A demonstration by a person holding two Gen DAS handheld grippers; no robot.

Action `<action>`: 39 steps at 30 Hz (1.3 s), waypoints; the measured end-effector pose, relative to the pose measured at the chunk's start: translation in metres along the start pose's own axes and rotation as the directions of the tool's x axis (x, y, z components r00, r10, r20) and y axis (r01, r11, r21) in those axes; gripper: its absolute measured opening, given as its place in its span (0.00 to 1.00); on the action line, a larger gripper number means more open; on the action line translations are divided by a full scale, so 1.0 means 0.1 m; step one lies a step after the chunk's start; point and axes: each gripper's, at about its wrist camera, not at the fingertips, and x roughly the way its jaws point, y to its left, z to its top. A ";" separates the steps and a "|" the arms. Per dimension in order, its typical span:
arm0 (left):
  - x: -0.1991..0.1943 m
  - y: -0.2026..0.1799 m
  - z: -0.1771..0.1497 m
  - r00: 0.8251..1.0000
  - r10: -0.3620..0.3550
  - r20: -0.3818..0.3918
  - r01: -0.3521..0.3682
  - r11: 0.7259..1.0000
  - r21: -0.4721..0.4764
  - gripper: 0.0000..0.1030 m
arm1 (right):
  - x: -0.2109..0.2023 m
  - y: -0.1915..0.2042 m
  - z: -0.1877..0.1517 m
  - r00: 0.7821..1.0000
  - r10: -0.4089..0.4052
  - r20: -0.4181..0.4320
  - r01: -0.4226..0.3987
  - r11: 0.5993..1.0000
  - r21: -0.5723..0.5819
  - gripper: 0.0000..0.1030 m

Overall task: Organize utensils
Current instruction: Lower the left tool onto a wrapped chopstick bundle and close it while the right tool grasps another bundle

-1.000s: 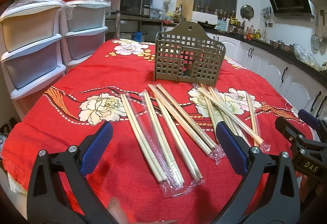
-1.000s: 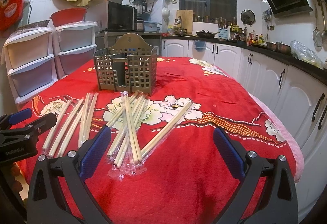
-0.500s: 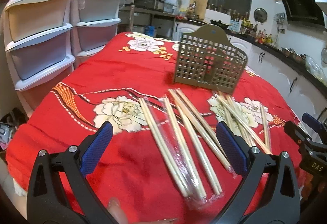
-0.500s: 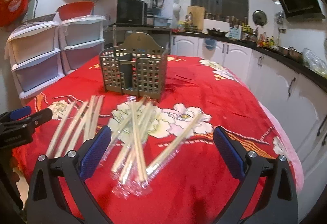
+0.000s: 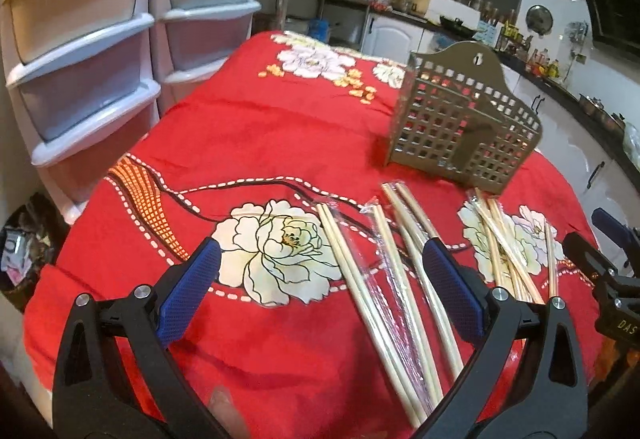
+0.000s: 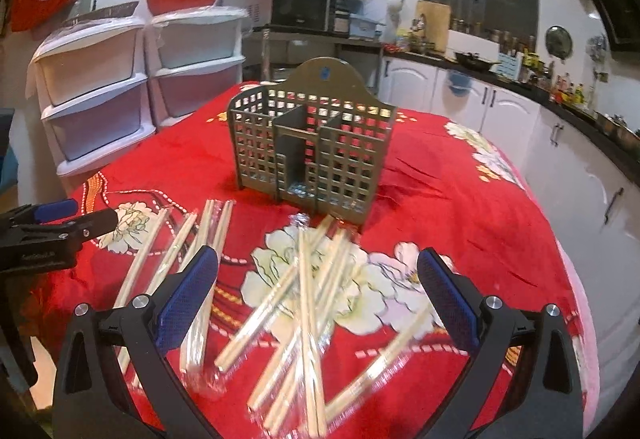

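Several pairs of wooden chopsticks in clear wrappers (image 5: 384, 291) lie on the red floral tablecloth (image 5: 260, 143); they also show in the right wrist view (image 6: 304, 303). A grey-brown lattice utensil holder (image 6: 312, 155) stands upright behind them and also shows in the left wrist view (image 5: 460, 127). My left gripper (image 5: 320, 279) is open and empty, low over the leftmost chopsticks. My right gripper (image 6: 316, 287) is open and empty, above the right pile of chopsticks. Each gripper shows at the edge of the other's view.
White plastic drawer units (image 5: 88, 51) stand left of the table. Kitchen counters and white cabinets (image 6: 560, 135) run along the right. The table edge drops off at the right (image 6: 580, 299) and at the near left (image 5: 44, 291).
Both grippers have moved forward and lower toward the chopsticks. The left view has swung left, so the holder now sits at the right. Both stay open.
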 end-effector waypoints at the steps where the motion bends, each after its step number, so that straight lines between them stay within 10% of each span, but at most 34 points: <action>1: 0.03 0.02 0.02 1.000 -0.003 -0.017 0.003 1.000 -0.009 0.90 | 0.05 0.00 0.02 1.000 0.004 -0.010 -0.004 1.000 -0.006 0.94; 8: 0.29 0.13 0.11 0.995 -0.021 -0.101 0.017 0.999 -0.045 0.89 | 0.41 0.06 0.16 0.997 0.034 -0.073 -0.038 0.998 -0.044 0.94; 17: 0.59 0.10 0.17 0.967 -0.163 -0.196 0.149 0.985 -0.082 0.49 | 0.85 0.09 0.22 0.985 0.067 -0.161 -0.080 0.994 -0.077 0.81; 35: 0.89 0.16 0.28 0.952 -0.165 -0.259 0.144 0.985 -0.098 0.28 | 1.51 0.07 0.29 0.956 0.078 -0.282 -0.115 0.986 -0.119 0.43; 39: 0.93 0.14 0.30 0.953 -0.148 -0.263 0.132 0.988 -0.079 0.25 | 1.56 0.10 0.31 0.954 0.089 -0.285 -0.128 0.984 -0.124 0.18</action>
